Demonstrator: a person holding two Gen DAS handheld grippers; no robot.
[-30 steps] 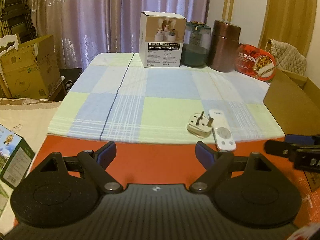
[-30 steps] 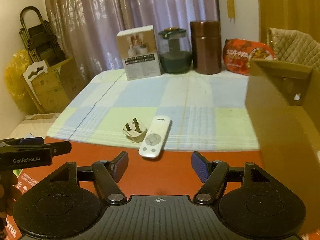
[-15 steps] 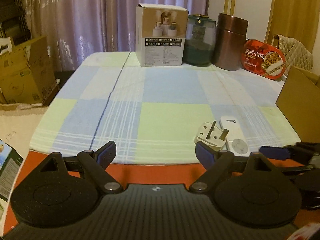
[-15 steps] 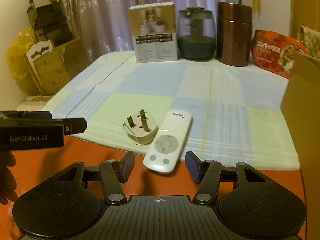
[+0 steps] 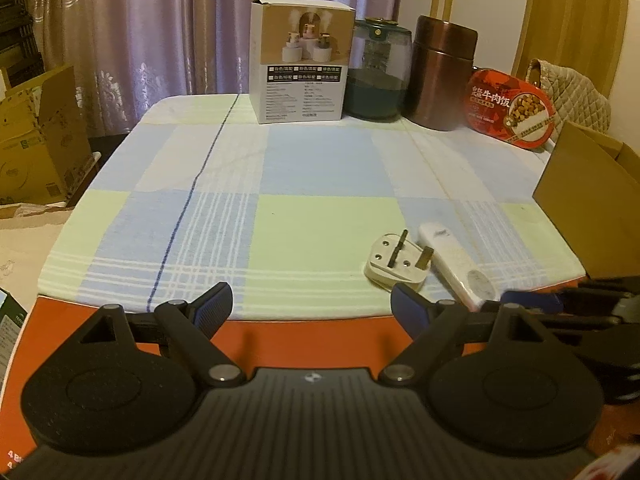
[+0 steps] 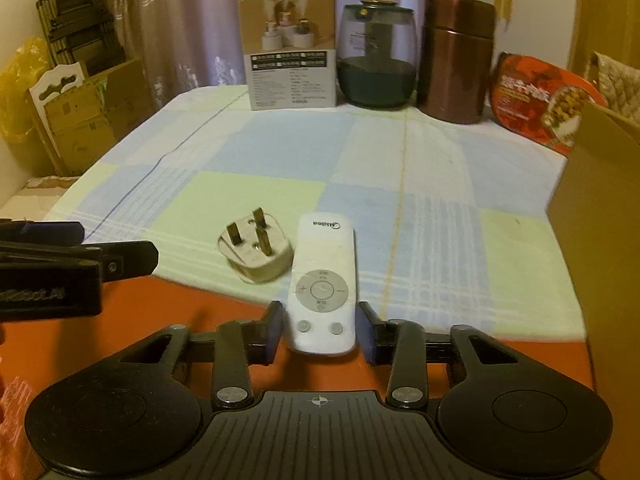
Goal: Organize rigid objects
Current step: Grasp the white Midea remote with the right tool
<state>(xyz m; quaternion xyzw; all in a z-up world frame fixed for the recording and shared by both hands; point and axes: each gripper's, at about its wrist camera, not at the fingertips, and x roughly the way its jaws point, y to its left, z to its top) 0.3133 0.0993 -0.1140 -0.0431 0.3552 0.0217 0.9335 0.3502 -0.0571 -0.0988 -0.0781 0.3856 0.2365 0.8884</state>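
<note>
A white remote (image 6: 323,284) lies at the near edge of the checked cloth (image 6: 360,152), its near end over the orange table. A white plug adapter (image 6: 256,252) lies prongs-up just left of it. My right gripper (image 6: 320,330) is open, its fingers on either side of the remote's near end, close but not clamped. My left gripper (image 5: 311,306) is open and empty, over the table's front edge, left of the plug (image 5: 396,264) and the remote (image 5: 456,264). The left gripper also shows at the left in the right wrist view (image 6: 76,256).
An open cardboard box (image 6: 600,208) stands at the right, close to the remote. At the back stand a white product box (image 6: 290,48), a dark glass jar (image 6: 376,56), a copper canister (image 6: 456,56) and a red food tin (image 6: 540,96). Cardboard boxes (image 5: 36,140) sit on the floor to the left.
My right gripper moved forward until its fingers straddle the remote's near end, and the fingers narrowed. My left gripper moved forward a little and stayed open.
</note>
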